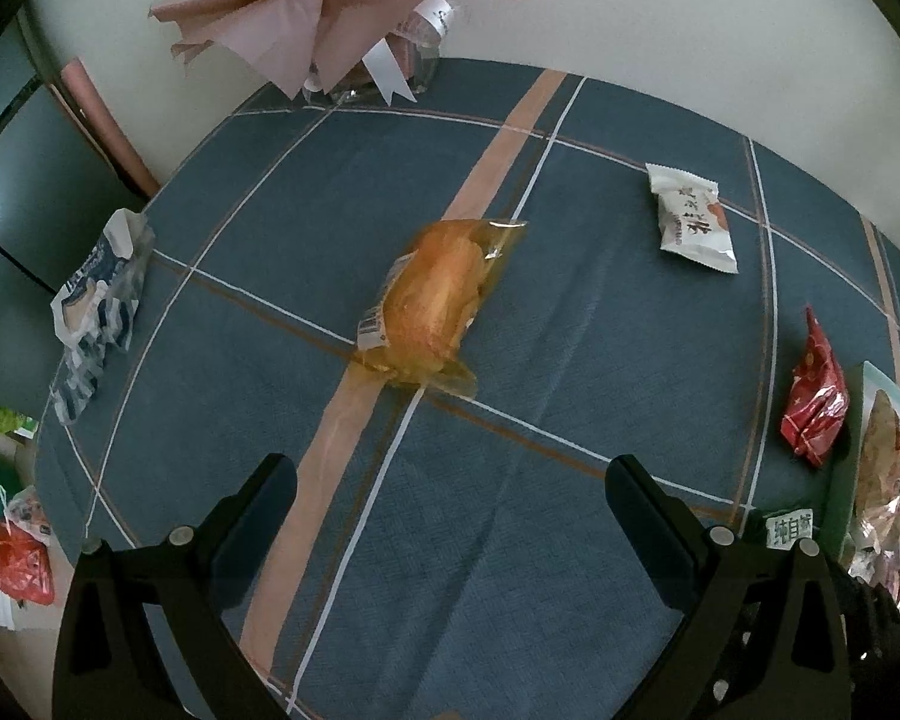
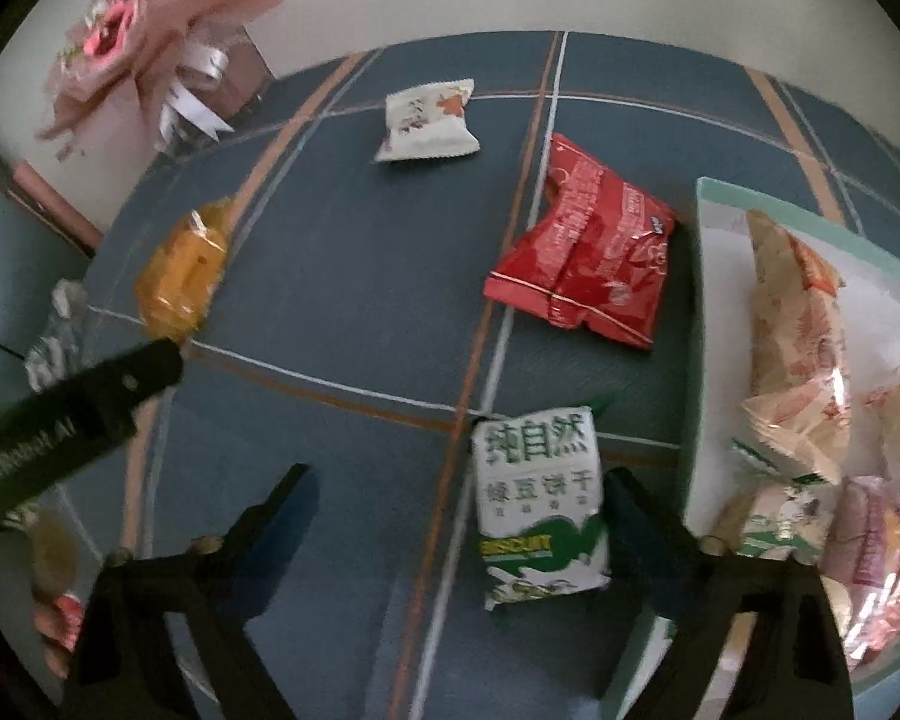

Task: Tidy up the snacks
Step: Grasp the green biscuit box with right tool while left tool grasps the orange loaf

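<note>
My left gripper [image 1: 450,474] hangs open over the blue checked tablecloth [image 1: 570,360], with nothing between its fingers. An orange-wrapped snack [image 1: 432,306] lies beyond it at the table's middle. My right gripper [image 2: 459,480] is open around a green and white biscuit packet [image 2: 540,504]. The packet lies on the cloth close to the right finger, well apart from the left one. Further off are a red packet [image 2: 588,264] and a white packet [image 2: 429,120]. At the right stands a teal-rimmed tray [image 2: 699,300] holding several snack packets.
A pink paper bouquet [image 1: 330,12] stands at the table's far edge by the wall. A blue and white bag [image 1: 99,306] lies at the left edge. One left gripper finger [image 2: 90,402] crosses the right wrist view. Bags [image 1: 21,564] lie on the floor.
</note>
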Demonstrator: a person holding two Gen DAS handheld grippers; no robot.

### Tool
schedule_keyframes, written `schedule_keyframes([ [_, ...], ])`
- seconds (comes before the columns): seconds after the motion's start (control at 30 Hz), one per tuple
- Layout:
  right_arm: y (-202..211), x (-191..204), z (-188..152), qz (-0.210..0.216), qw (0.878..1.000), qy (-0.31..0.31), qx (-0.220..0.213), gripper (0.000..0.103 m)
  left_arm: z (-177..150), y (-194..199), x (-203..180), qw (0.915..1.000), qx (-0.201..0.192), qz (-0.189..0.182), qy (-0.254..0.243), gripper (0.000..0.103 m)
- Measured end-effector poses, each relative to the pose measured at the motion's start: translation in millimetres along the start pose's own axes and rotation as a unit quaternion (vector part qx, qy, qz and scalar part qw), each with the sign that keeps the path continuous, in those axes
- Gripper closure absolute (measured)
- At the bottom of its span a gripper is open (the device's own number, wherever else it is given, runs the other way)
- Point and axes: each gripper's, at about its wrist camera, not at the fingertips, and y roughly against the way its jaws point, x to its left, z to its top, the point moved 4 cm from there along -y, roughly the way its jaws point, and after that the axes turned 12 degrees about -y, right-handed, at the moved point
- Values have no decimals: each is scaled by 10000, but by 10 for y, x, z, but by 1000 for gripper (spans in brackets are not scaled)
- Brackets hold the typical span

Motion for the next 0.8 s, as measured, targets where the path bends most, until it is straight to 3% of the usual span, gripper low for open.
schedule_keyframes([
  [0.2,-49,-41,-77,-556,9982,224,76,41,-10,-54,46,9999,75,29,60,1],
  [0.27,-39,-85,-75,-638,9978,169,66,56,-15,-62,44,9999,87,44,51,1],
  [0.63,-20,-87,121,-260,9996,-32,-58,60,27,-212,54,9997,226,-8,-65,1],
  [0.8,9,-2,232,-58,9999,-59,-142,60,130,-246,166,9994,86,-299,156,1],
])
